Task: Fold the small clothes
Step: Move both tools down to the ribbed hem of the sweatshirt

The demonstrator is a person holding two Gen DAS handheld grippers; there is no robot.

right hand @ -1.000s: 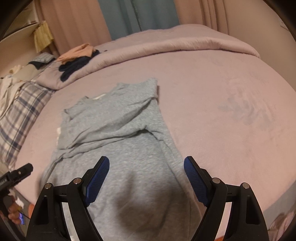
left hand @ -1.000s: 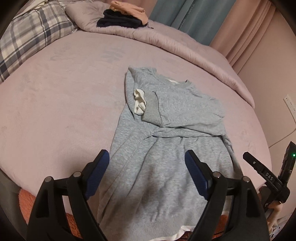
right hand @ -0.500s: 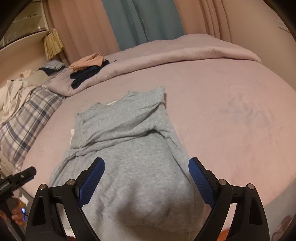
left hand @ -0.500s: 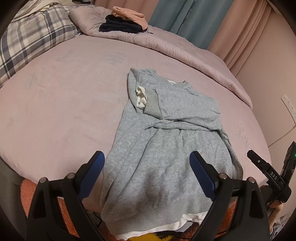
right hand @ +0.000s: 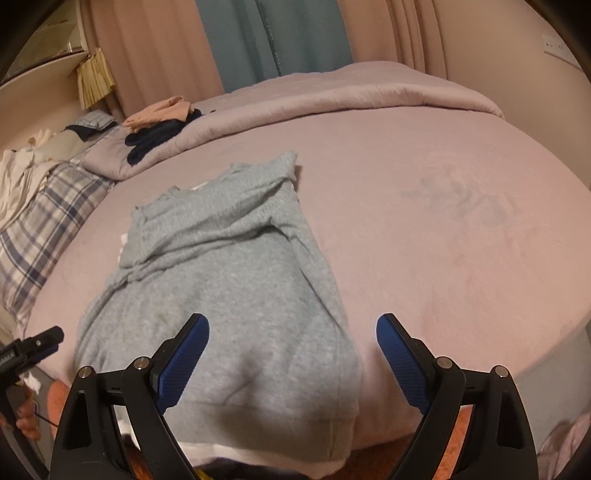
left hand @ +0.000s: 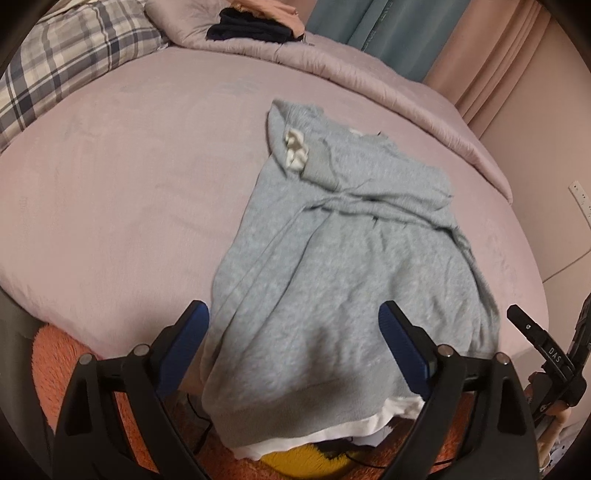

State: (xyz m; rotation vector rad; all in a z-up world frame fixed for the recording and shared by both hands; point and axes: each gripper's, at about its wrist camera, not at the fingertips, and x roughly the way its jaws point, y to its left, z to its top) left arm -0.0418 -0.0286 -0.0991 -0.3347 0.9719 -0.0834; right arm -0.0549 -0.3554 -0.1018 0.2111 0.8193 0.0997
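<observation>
A grey sweatshirt lies on the pink bed, sleeves folded across its chest, its hem with a white inner layer hanging over the near edge. It also shows in the right wrist view. My left gripper is open and empty, above the hem near the bed edge. My right gripper is open and empty, over the sweatshirt's lower right part. The right gripper's body shows at the right edge of the left wrist view.
A plaid pillow lies at the far left. Dark and peach clothes sit on the rolled duvet at the back. An orange rug and a yellow item lie on the floor below the bed edge. Curtains hang behind.
Both grippers have pulled back toward the near bed edge and risen, staying open. The hem and floor now show more. The sweatshirt has not moved.
</observation>
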